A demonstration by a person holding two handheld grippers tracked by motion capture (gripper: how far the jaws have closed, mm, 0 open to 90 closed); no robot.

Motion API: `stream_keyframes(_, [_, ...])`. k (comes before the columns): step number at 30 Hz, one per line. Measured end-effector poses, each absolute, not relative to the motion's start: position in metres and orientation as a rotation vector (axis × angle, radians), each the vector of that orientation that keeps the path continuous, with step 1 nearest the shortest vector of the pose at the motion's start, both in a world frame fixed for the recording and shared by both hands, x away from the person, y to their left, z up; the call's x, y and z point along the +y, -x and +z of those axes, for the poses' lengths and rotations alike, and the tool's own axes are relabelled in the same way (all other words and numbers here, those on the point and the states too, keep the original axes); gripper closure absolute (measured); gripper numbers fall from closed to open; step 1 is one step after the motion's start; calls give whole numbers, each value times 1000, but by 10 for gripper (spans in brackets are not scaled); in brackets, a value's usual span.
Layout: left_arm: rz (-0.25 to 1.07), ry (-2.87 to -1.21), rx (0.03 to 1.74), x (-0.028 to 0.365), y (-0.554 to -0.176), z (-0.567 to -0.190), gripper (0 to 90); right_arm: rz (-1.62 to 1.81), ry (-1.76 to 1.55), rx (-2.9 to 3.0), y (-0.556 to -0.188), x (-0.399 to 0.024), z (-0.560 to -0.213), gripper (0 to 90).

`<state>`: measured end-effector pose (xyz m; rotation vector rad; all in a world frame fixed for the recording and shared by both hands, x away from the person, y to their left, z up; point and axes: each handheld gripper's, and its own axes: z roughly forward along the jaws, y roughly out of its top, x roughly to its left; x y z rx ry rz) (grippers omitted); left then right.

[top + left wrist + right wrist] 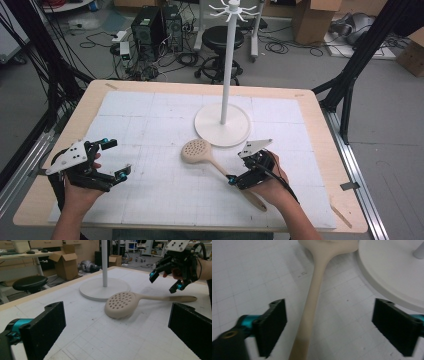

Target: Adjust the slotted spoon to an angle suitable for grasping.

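The perforated skimmer spoon point(200, 151) lies flat on the tabletop point(150, 130), its round bowl just beside the base of the white hook stand point(222, 131). It looks light and stiff, smooth enough to slip (the long slim handle seems the best place to grip). The right hand-held gripper point(329, 327) straddles that handle, jaws wide and not touching. The left hand-held gripper point(111, 159) hovers well apart, jaws wide with nothing between them.

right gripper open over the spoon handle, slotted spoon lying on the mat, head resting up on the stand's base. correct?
One thing is off: the spoon head lies on the mat beside the stand's base, not on it, as the left gripper view shows. The rest holds: the right gripper is open over the handle.
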<state>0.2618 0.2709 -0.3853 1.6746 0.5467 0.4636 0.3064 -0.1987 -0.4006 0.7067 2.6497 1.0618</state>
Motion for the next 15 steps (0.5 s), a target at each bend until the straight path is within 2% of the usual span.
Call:
stream_keyframes(1, [466,-1677,550,271,-262,-386,17,1056,-703,2665,-307,-198,-402,158])
stream_keyframes(3, [467,-1680,549,271,-262,-386,17,1039,-698,2718,-309,-197,-404,219])
stream_keyframes(7, [468,-1683,548,270,-262,-386,17,1021,-708,2752,-309,-196,-406,255])
stream_keyframes(8, [469,-1687,546,269,-262,-385,17,1009,-709,2782,-309,-195,-407,316])
stream_keyframes(9, [469,-1687,546,269,-262,-385,17,1009,-709,2782,-309,-195,-407,316])
stream_keyframes(10, [468,-1686,549,269,-262,-386,17,1006,-693,2818,-311,-194,-409,375])
stream_keyframes(13, [463,-1681,548,268,-262,-386,17,1004,-696,2842,-311,-192,-410,409])
stream_keyframes(15, [463,-1680,544,267,-262,-385,17,998,-714,2876,-312,-190,-412,474])
